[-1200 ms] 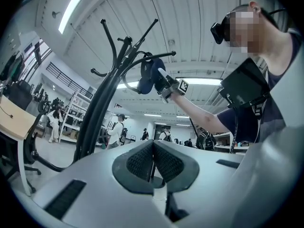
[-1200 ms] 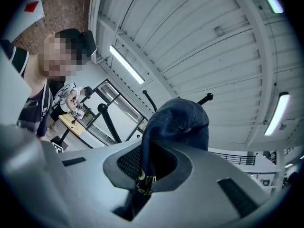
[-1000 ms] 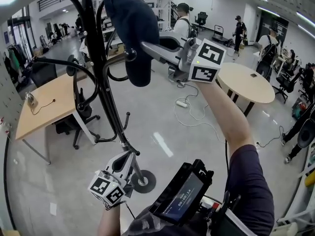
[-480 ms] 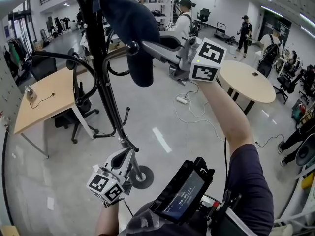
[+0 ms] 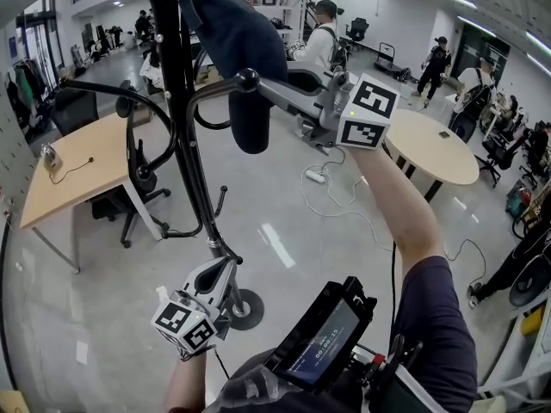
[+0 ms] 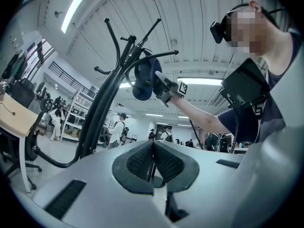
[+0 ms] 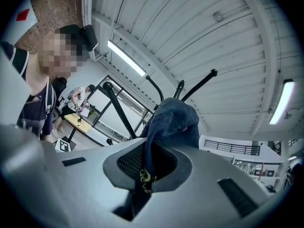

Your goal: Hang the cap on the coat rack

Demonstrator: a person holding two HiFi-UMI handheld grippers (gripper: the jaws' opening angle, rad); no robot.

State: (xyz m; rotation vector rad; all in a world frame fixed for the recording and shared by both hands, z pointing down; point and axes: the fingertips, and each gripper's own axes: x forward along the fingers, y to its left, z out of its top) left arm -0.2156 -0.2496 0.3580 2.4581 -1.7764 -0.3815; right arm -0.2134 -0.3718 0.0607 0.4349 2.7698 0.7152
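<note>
Clamping cap [image 5: 241, 41] edge w/ R tool [image 7: 145, 165], at rack [image 5: 177, 101] top

We see a wooden desk [image 5: 73, 179] with a small corded object [image 5: 50, 157] near its left edge, a black office chair [image 5: 142, 192] beside it, a round table [image 5: 430, 153], white cables [image 5: 331, 198] on the floor, people [image 5: 320, 41] standing beyond.

Open-plan office: desks [image 5: 73, 183], swivel chairs [image 5: 138, 188], round table [image 5: 430, 149] (ceiling strip lights).

Glossy grey floor [image 5: 103, 317], wooden desk [image 5: 69, 179], round table [image 5: 430, 144]
</note>
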